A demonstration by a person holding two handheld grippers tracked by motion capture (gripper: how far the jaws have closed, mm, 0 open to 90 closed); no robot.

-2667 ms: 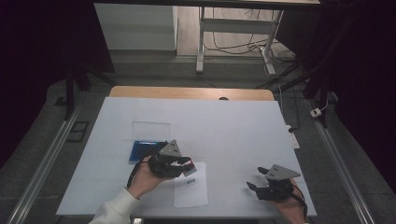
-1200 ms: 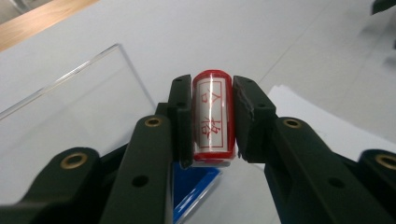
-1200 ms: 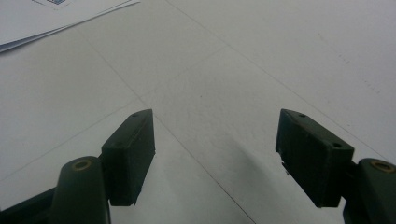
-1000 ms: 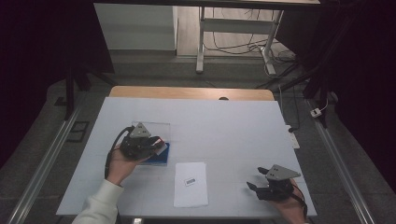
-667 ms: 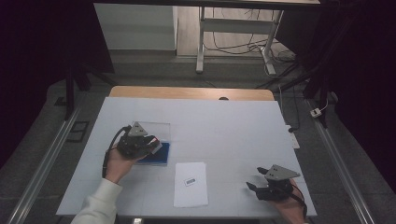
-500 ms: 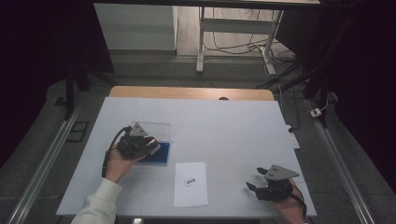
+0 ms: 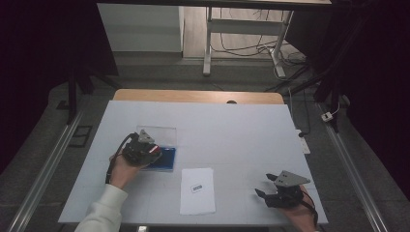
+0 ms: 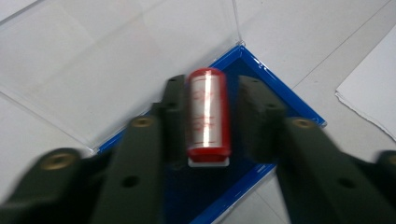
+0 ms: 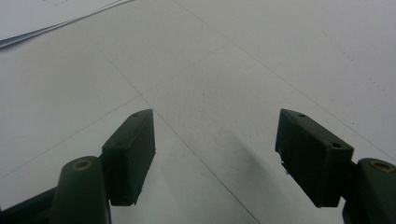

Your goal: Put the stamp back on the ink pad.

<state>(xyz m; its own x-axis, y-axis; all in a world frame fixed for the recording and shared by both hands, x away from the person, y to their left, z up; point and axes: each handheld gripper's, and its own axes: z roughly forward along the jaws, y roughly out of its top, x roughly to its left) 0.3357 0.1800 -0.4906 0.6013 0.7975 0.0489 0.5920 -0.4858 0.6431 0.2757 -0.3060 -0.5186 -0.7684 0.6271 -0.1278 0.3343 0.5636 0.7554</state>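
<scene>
The red stamp [image 8: 208,116] sat on the blue ink pad [image 8: 247,93], between the jaws of my left gripper [image 8: 208,119], which looked loose around it. I judged I was inking it; next, squeeze and lift. My right gripper [image 9: 215,156] was wide open, holding nothing.

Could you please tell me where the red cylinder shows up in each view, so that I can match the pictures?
High view: the red cylinder is a small red spot at the left gripper, left of centre, over the blue tray.
Left gripper view: centre, between the two black jaws, above the tray.
Right gripper view: not in it.
Shared landmark: the blue tray, with the white paper sheet beside it.
</scene>
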